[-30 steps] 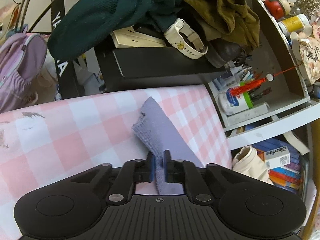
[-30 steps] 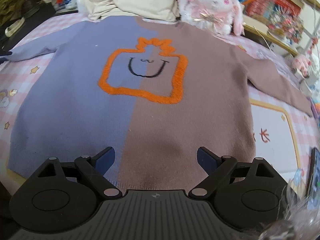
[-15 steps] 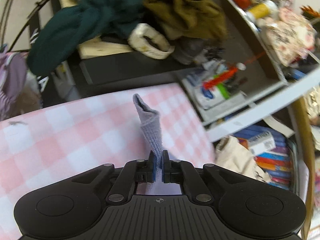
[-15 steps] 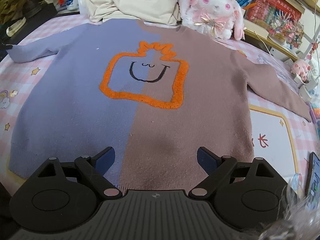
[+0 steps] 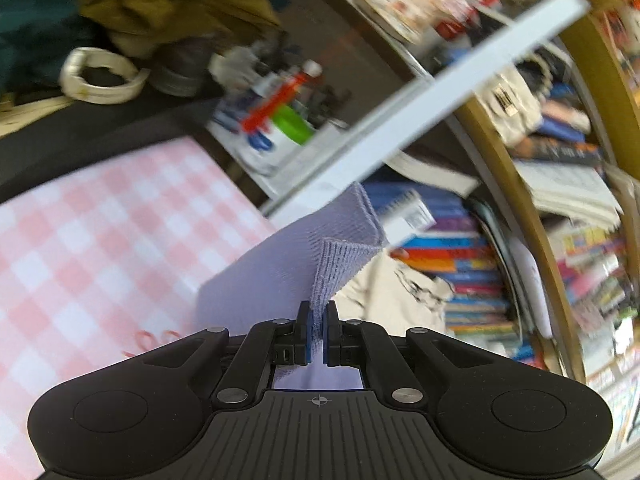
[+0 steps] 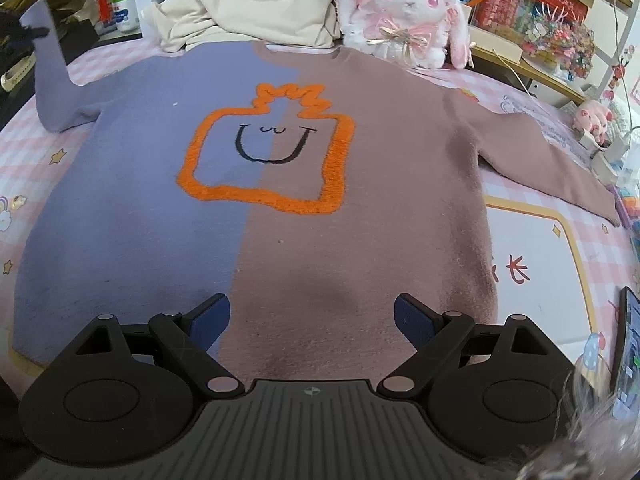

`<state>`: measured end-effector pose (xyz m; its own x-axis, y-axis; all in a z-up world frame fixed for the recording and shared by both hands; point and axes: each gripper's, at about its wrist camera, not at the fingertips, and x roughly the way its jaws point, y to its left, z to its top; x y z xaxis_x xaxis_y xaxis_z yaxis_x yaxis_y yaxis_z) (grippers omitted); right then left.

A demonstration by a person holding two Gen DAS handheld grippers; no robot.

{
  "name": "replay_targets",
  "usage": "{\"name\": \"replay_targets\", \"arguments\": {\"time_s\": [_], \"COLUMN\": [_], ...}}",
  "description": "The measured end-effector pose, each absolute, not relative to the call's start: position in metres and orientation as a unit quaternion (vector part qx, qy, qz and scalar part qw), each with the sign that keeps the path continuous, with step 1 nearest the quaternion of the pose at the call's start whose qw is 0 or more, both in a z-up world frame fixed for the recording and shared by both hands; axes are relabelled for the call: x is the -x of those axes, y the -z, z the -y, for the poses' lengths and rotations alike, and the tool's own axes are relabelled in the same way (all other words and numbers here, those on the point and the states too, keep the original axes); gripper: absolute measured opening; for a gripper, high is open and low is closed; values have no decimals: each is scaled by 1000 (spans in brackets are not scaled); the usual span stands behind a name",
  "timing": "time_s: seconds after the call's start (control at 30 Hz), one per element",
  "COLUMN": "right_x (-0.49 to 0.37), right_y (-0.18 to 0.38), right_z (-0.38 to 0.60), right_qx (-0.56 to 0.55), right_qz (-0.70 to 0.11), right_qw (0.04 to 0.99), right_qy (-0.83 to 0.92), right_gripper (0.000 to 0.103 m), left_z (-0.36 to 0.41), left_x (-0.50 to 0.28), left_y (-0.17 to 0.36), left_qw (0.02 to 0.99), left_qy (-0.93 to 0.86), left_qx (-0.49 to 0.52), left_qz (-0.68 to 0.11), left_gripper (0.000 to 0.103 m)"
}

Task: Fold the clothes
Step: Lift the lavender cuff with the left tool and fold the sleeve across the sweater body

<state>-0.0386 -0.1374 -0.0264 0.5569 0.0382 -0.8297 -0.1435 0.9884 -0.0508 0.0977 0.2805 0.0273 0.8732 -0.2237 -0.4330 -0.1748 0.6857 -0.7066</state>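
Observation:
A sweater [image 6: 280, 216], lilac on its left half and mauve-brown on its right, lies flat on the pink checked table cover [image 6: 24, 168], with an orange outlined smiling face on the chest. My left gripper [image 5: 318, 334] is shut on the ribbed cuff of the lilac sleeve [image 5: 320, 248] and holds it raised off the table. In the right wrist view that sleeve [image 6: 48, 80] stands up at the far left. My right gripper [image 6: 312, 316] hovers open above the sweater's lower hem, nothing between its fingers. The mauve sleeve [image 6: 552, 160] lies stretched out to the right.
A cream garment [image 6: 248, 4] and a white plush rabbit [image 6: 404, 8] sit at the table's far edge. Shelves of books [image 5: 480, 264] and a cup of pens [image 5: 280, 128] stand behind. A phone [image 6: 630, 352] lies at the right edge. An olive cloth [image 5: 168, 4] is piled at the left.
My left gripper has lifted the lilac cuff up from the table and swung right, toward the bookshelves, rolling as it went. The sleeve now stands raised. The right gripper has stayed in place.

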Motion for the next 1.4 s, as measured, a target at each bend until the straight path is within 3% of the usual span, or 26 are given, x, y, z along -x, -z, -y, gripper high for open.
{"name": "replay_targets", "arguments": {"time_s": [0.77,1.4], "right_x": [19,19], "right_y": [20,22], "right_z": [242,319], "right_qx": [12,-17], "right_qz": [-438,-442], "right_qw": [889,886], "right_qy": [-132,-142], "right_gripper": [90,90], "left_z": [-90,20], "left_x": [-132,-163], "left_y": [-77,-18], "left_qw": [905,894], "left_qy": [66,58], "left_qx": [318,264], "left_qz": [-275,-357], "left_gripper": [3,4]}}
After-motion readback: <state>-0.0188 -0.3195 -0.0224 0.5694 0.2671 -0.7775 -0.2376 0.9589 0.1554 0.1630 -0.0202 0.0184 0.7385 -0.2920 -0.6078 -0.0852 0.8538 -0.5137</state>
